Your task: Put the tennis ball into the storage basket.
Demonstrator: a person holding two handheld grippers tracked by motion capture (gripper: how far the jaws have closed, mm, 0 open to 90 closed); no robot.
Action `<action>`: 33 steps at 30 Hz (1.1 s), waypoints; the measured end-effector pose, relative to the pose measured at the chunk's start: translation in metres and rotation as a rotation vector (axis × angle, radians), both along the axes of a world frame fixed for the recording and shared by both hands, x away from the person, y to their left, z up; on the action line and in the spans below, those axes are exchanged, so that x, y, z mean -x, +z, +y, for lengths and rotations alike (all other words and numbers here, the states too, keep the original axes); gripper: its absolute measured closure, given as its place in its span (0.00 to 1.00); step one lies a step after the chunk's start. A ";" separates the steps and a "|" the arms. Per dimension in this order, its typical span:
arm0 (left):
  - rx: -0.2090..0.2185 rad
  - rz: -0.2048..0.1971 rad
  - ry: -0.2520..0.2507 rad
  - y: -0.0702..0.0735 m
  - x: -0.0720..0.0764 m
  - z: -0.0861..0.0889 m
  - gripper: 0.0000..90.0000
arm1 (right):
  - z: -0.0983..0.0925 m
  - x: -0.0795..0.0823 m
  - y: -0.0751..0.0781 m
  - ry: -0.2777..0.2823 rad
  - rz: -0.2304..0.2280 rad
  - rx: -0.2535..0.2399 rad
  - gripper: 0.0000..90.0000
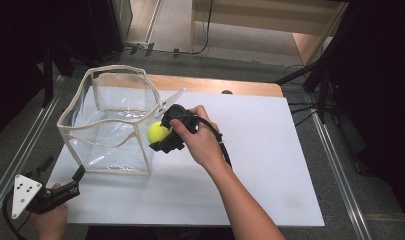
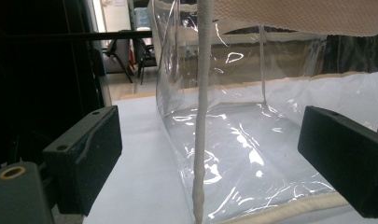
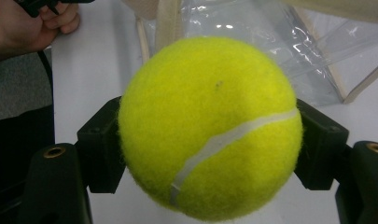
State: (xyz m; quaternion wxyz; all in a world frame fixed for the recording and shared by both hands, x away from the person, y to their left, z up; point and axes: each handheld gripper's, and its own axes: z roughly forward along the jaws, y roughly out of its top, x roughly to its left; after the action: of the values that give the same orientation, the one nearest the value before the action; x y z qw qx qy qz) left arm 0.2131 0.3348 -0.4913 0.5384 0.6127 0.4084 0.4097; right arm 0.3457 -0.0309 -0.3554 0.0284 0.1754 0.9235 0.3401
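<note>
Right tongs (image 1: pixel 162 134) clamped on the tennis ball (image 1: pixel 158 132), one black pad pressing each side. In the right gripper view the ball (image 3: pixel 210 128) sits squarely between the pads, white seam curving across its lower right. The ball is off the desk (image 1: pixel 250 165), held in the air just beside the right wall of the clear bag (image 1: pixel 110 122), near its front right corner and below the rim. Can't tell whether it touches the plastic.

The bag is a see-through box with cream fabric edging, standing upright with its top open, on the left half of the white desk. Inside looks bare.

Right hand (image 1: pixel 202 142) wraps the tongs from the right, forearm coming in from the bottom edge, cable trailing back along the wrist.

Left tongs (image 1: pixel 76 176) are open, nothing between the pads. They sit low at the front left corner of the desk, pointing at the bag's front left corner. In the left gripper view the cream corner seam (image 2: pixel 201 121) stands upright between the two spread pads, apart from both. Left hand (image 1: pixel 51 220) is at the bottom edge, grey plate on top of the gripper.
</note>
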 end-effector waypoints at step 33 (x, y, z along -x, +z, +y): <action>0.007 0.001 -0.001 0.000 0.000 0.000 0.08 | 0.004 -0.014 0.031 0.009 0.003 0.002 0.26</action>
State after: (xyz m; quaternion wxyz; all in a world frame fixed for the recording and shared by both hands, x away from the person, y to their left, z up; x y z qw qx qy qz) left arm 0.2132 0.3351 -0.4912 0.5406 0.6111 0.4098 0.4079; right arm 0.3596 -0.0265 -0.3247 0.0256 0.1717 0.9246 0.3390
